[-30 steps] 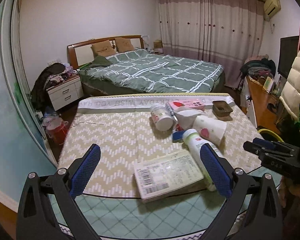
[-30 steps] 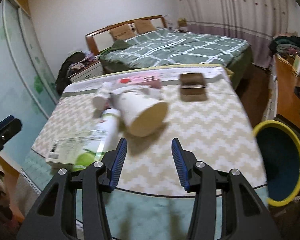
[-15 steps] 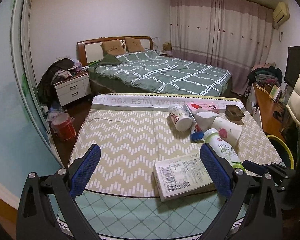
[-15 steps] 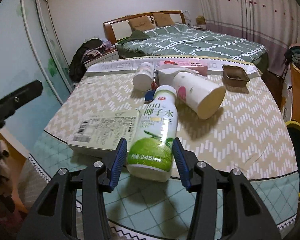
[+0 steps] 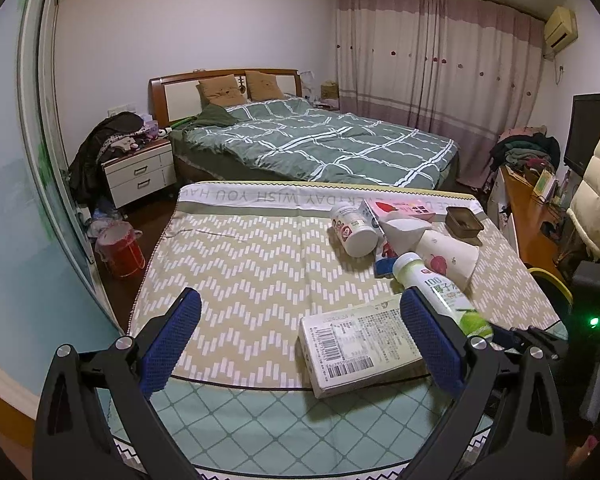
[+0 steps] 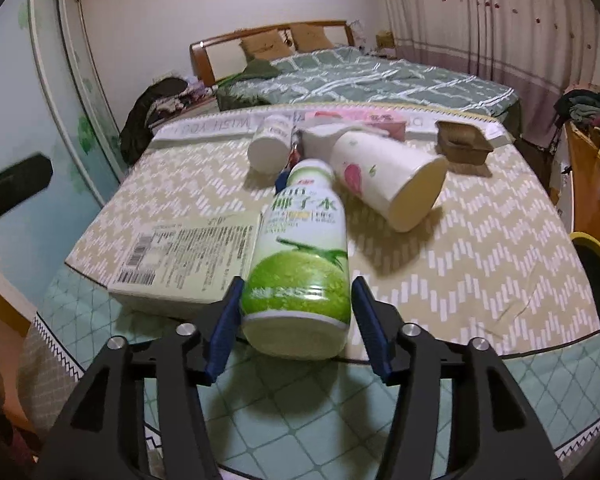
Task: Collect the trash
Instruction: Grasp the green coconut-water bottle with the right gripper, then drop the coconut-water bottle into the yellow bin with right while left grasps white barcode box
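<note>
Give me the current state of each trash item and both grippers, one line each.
left gripper: open, empty, above the table's near edge.
right gripper: open, straddling the bottle's base, not clamped.
coconut water bottle: capped, on its side.
paper cup: tipped over, mouth toward the camera.
white jar: on its side.
flat box: lying flat, label up.
brown tray: upright, open-topped.

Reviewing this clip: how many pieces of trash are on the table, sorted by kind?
Bottles: 2 (green-and-white coconut water bottle, small white plastic bottle)
Boxes: 2 (flat white barcode-labelled carton, pink strawberry-print box)
Paper cups: 1 (white cup lying on its side)
Trays: 1 (small brown tray)
Total: 6; a partly hidden blue-and-red wrapper is not counted.
</note>
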### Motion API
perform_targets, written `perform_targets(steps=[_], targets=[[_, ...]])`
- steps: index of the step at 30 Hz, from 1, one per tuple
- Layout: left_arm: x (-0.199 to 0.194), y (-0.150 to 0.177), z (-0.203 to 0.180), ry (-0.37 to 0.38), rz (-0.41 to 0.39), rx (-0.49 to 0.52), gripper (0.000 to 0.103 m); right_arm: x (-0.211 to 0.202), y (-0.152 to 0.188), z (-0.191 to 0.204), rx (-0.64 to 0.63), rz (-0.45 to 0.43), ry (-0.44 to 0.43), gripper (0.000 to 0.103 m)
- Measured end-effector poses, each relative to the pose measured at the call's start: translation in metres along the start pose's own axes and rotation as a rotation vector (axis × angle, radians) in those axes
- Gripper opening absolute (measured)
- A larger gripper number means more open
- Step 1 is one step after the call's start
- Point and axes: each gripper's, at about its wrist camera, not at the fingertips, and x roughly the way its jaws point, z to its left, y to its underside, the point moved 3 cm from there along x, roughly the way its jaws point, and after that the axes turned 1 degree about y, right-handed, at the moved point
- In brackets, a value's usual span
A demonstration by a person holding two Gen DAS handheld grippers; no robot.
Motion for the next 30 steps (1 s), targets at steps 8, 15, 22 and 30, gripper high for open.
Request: perform_targets(steps=[8,15,22,30], targets=[[-0.001,0.002,-0.003,0.005,0.003,0.004,0.098,-0.051,-0.024,-0.013,0.006,-0.101,-0.022,0.050],[0.006,0.010,-0.014,0.038,0.034,0.034,0.098,-0.092,-0.039,-0.034,0.042,-0.160,-0.025,0.050],[0.026,0.038,-0.033,0.113,0.137,0.108,0.098,-0.105,-0.041,-0.057,0.082,-0.172,0.000,0.050],[0.068,0.066,-0.039,0.203,0.279,0.097,0.098,-0.124,-0.042,-0.080,0.119,-0.212,0.043,0.050]])
